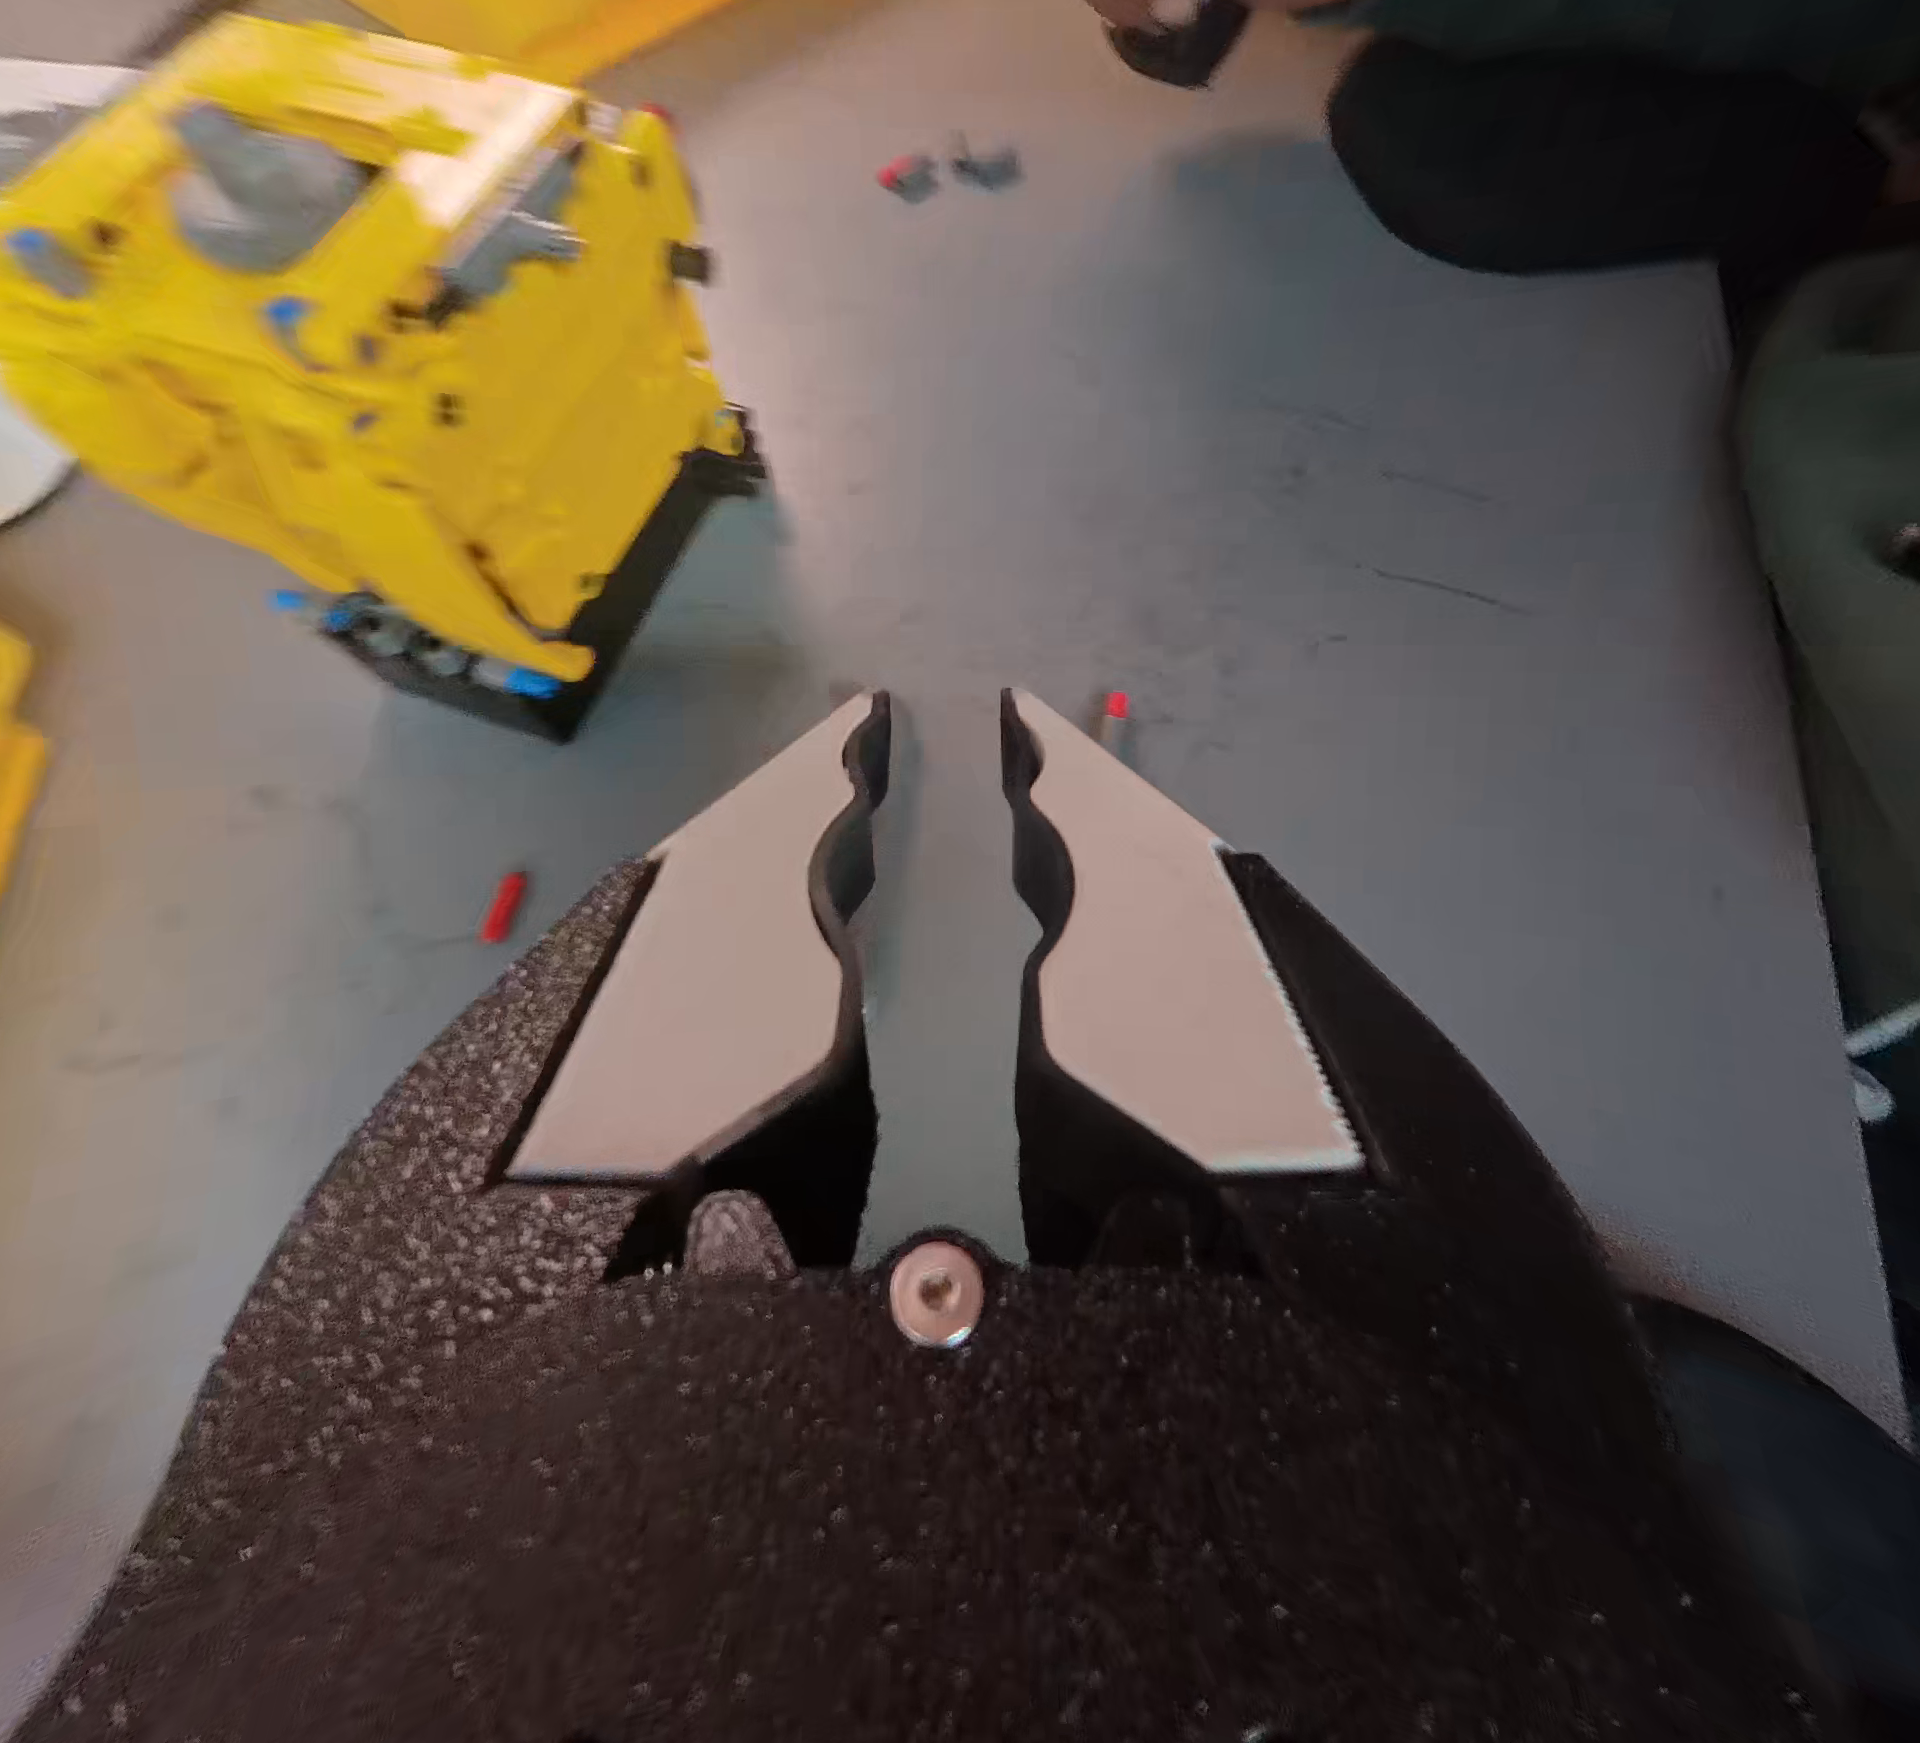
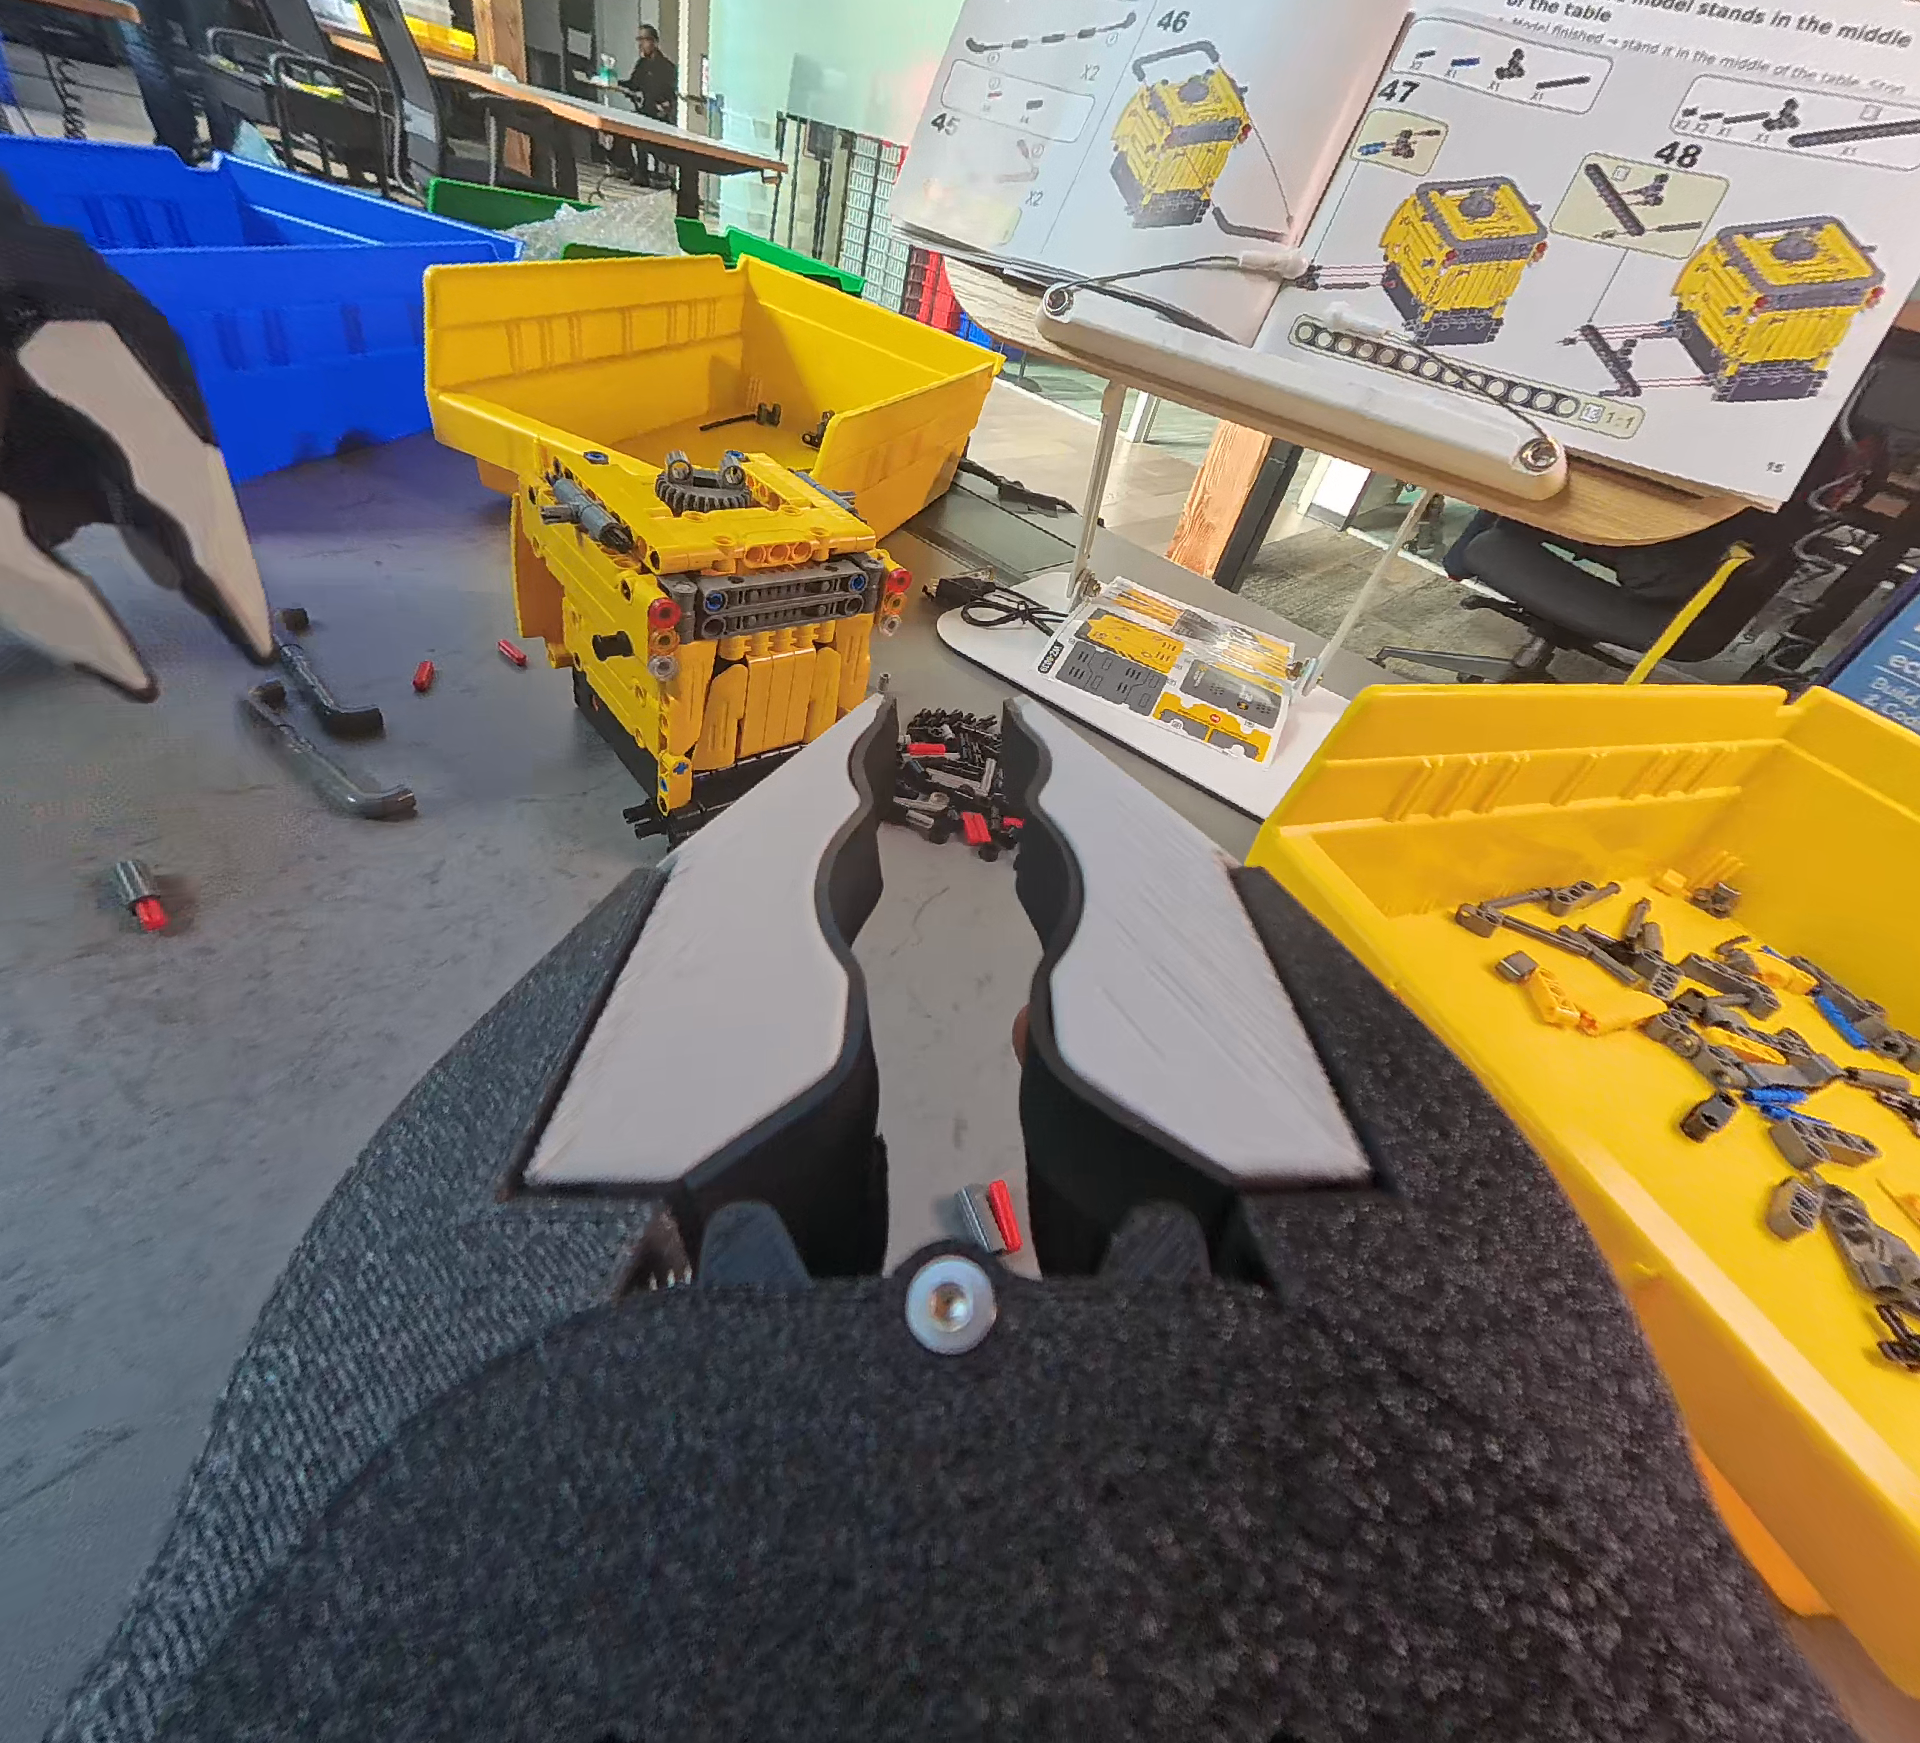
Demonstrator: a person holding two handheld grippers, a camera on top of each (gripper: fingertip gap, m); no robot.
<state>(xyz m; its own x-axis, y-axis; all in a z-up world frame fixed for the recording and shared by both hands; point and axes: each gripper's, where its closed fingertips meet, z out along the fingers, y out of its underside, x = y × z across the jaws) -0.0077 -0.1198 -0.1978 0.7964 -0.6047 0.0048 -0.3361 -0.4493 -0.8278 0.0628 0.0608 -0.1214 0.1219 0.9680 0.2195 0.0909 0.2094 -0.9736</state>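
A yellow brick-built model (image 2: 717, 613) with a grey gear on top stands on the grey table (image 2: 312, 1070). It also shows blurred in the left wrist view (image 1: 364, 363). My right gripper (image 2: 945, 717) is open and empty, just short of a pile of small black and red pieces (image 2: 951, 789) to the model's right. A red-and-grey pin (image 2: 987, 1215) lies under its jaws. My left gripper (image 1: 945, 706) is open and empty over bare table, with a red-tipped pin (image 1: 1114, 717) beside its right fingertip. It shows in the right wrist view (image 2: 203, 665) above two grey curved pieces (image 2: 332, 717).
A yellow bin (image 2: 1507, 789) with loose grey, yellow and blue pieces stands at the right. Another yellow bin (image 2: 582, 343) and a blue bin (image 2: 260, 291) stand behind the model. An open instruction booklet (image 2: 1455, 187) sits on a stand over a sticker sheet (image 2: 1174, 696). Red pins (image 2: 423, 675) lie scattered. There is about 20 centimetres between the tips of the two grippers. To reach the red-tipped pin (image 1: 1114, 717) in a straight line is about 6 centimetres for my left fingers, about 20 centimetres for my right. It is also in sight in the right wrist view (image 2: 147, 914).
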